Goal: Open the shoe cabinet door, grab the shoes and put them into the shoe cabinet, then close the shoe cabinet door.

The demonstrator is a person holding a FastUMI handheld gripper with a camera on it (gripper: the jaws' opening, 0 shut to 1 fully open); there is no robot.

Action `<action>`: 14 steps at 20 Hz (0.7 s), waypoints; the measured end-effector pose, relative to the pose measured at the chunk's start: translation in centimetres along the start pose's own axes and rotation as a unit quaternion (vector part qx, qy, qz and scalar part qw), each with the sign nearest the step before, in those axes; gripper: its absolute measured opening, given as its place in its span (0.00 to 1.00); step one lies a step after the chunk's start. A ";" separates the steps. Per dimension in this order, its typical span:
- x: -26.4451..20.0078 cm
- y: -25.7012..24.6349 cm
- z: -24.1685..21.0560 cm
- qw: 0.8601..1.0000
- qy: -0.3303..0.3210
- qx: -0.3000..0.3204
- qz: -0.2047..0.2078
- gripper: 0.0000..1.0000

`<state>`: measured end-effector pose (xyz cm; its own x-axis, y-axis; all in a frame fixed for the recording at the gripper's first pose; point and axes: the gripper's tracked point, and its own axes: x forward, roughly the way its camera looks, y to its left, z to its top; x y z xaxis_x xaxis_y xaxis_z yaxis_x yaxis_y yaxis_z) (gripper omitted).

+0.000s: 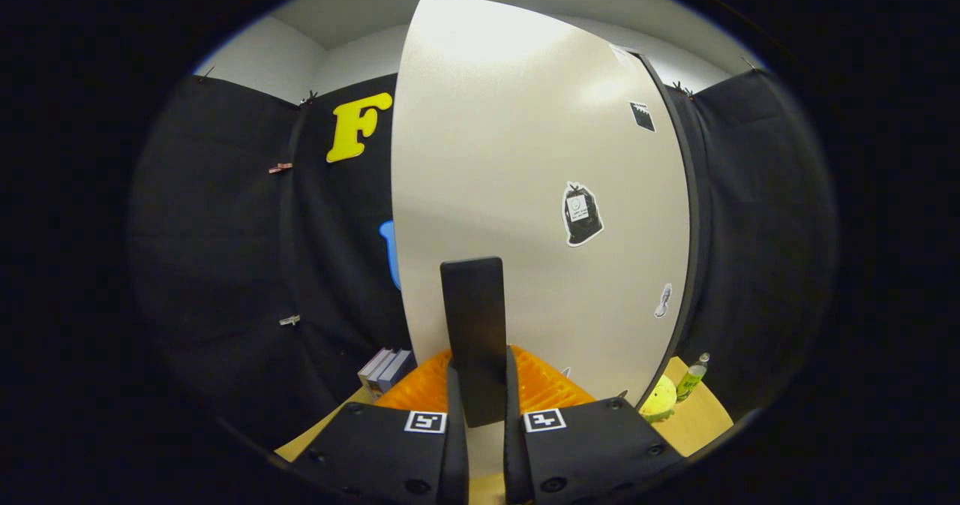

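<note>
The white shoe cabinet door (525, 152) stands close in front of me and carries a few stickers, the largest a black bag shape (581, 214). A flat black handle (472, 317) sticks out from the door's lower part and runs down between my fingers. My gripper (484, 396) is shut on this handle, with one finger (454, 400) pressed on its left side and the other on its right. I cannot tell whether the door is ajar or flush with the cabinet.
A wooden tabletop (701, 419) lies below the door. On it, right of the door, are a yellow-green round object (658, 400) and a small green bottle (694, 376). A few books (386, 370) lie at the door's lower left. Black cloth walls close in on both sides.
</note>
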<state>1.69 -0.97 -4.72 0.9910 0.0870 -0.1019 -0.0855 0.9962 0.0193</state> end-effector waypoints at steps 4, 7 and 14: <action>-3.1 -1.9 0.0 1.000 0.007 -0.002 0.015 0.22; -5.1 -3.7 0.2 1.000 0.009 -0.006 0.016 0.22; -8.2 -7.3 0.4 1.000 0.010 -0.011 0.003 0.22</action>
<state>-5.78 -8.93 -3.60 0.9882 0.0925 -0.1222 -0.0935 0.9956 -0.0020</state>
